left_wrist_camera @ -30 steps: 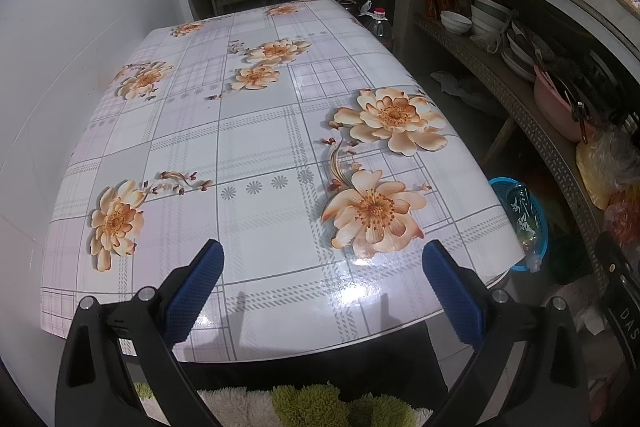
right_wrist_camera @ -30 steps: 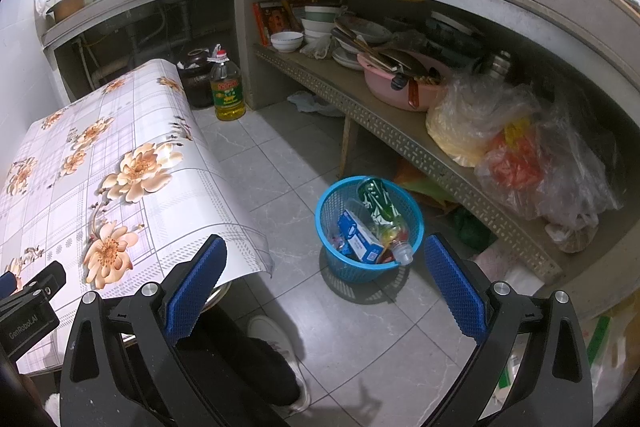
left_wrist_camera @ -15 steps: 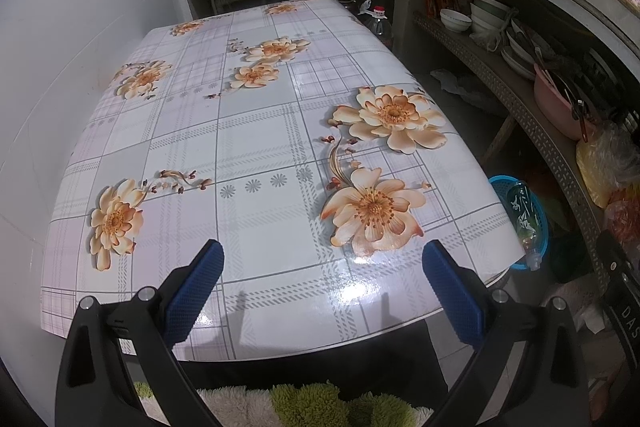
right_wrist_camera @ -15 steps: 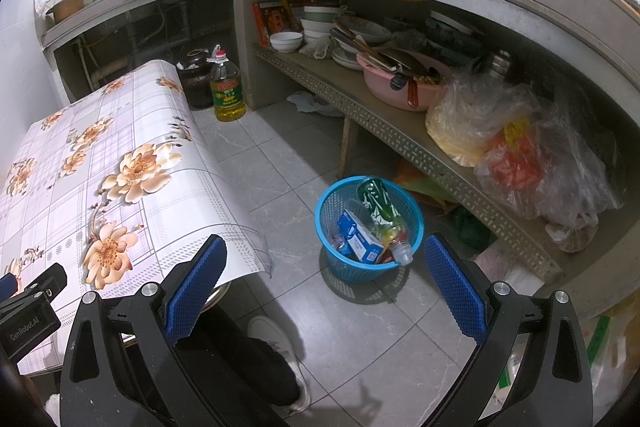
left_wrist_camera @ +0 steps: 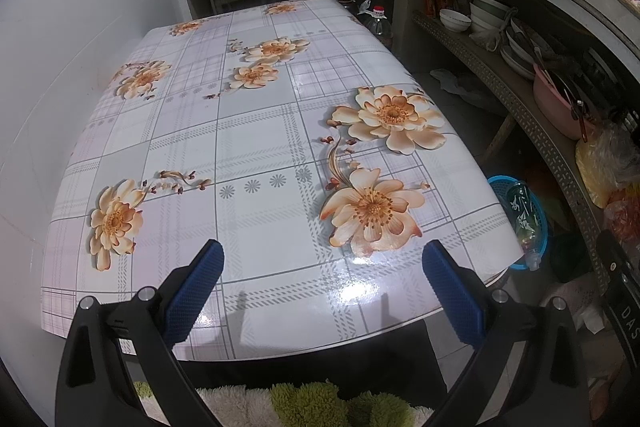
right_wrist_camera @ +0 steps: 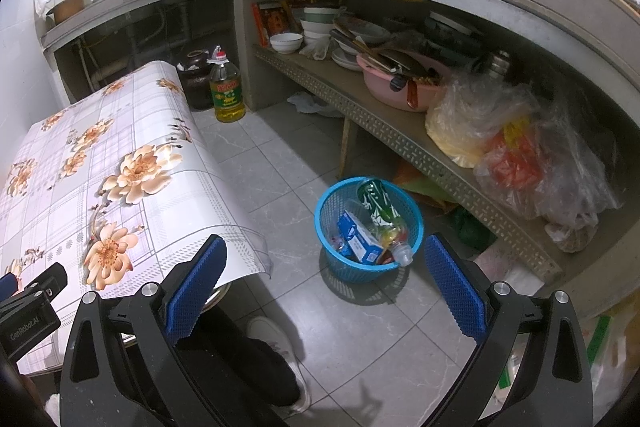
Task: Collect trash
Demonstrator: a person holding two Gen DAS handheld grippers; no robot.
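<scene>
1. the left gripper hangs over the near edge of the table, jaws spread wide with nothing between them. the flowered cloth shows no trash at all, so a grab here only pinches the slick cover and drags it.
2. the right gripper is likewise wide apart and empty, above the tiled floor. the blue basket stands at about 12 o'clock from it, between table and shelf.
3. the trash sits in that basket: a green bottle leaning with its neck over the rim toward 5 o'clock, and a blue carton beside it. a nudge on the rim could tip the light basket or roll the bottle out.
4. the plastic bags on the shelf at 2 o'clock bulge past its edge; a wide swing of the right gripper could snag them.
5. the person's shoe is at 7 o'clock from the basket, near enough to kick it in stepping forward.
</scene>
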